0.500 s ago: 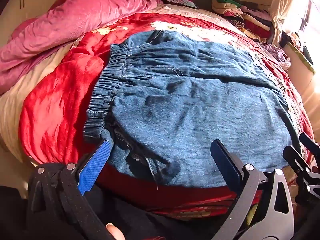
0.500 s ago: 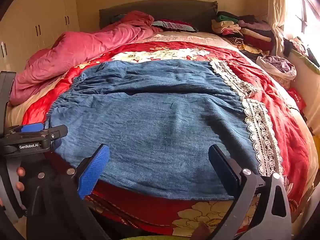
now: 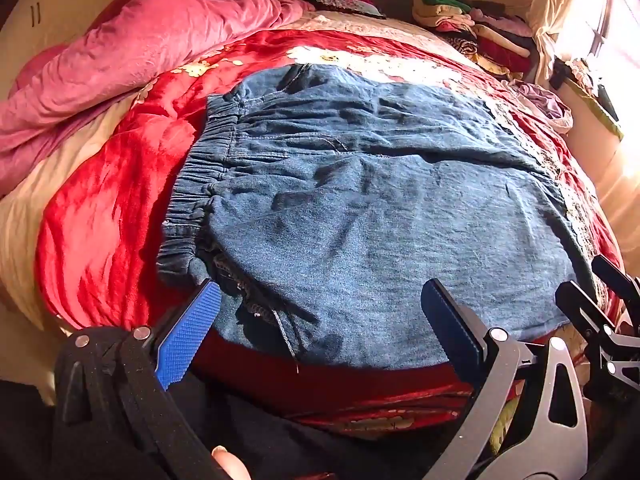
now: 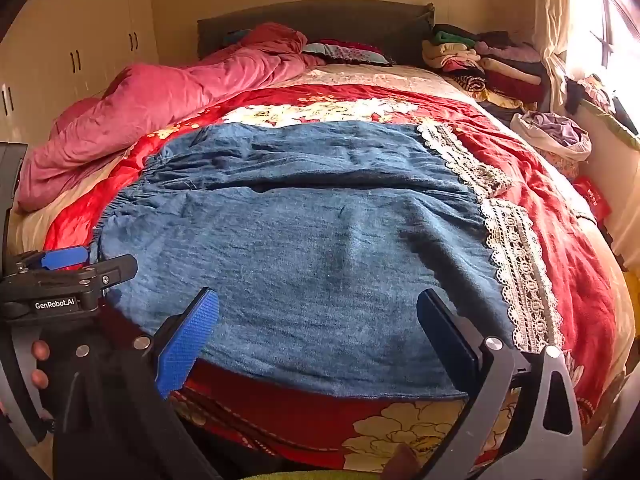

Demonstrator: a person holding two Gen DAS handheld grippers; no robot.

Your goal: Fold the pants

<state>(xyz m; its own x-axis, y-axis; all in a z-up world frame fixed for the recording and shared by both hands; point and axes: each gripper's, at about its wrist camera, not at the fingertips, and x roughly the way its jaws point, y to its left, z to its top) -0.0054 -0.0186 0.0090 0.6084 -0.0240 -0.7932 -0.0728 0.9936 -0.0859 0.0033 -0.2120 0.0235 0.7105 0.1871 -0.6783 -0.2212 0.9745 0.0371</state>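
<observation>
Blue denim pants (image 3: pixel 380 216) lie spread flat on the red floral blanket (image 3: pixel 112 216), elastic waistband (image 3: pixel 196 184) to the left, lace-trimmed leg hems (image 4: pixel 516 256) to the right. My left gripper (image 3: pixel 320 320) is open and empty, hovering over the near waistband corner. My right gripper (image 4: pixel 316 328) is open and empty over the near edge of the front leg (image 4: pixel 320 280). The left gripper also shows at the left edge of the right wrist view (image 4: pixel 68 272); the right gripper shows at the right edge of the left wrist view (image 3: pixel 600 300).
A crumpled pink duvet (image 4: pixel 160 108) lies along the bed's far left. Stacked folded clothes (image 4: pixel 480 64) sit at the far right by the headboard (image 4: pixel 320 20). A bag of clothes (image 4: pixel 556 132) and a bright window (image 4: pixel 600 40) are at the right. Wardrobe doors (image 4: pixel 80 52) stand left.
Both grippers have stayed open; the views are nearly the same, with only a slight shift of the left gripper.
</observation>
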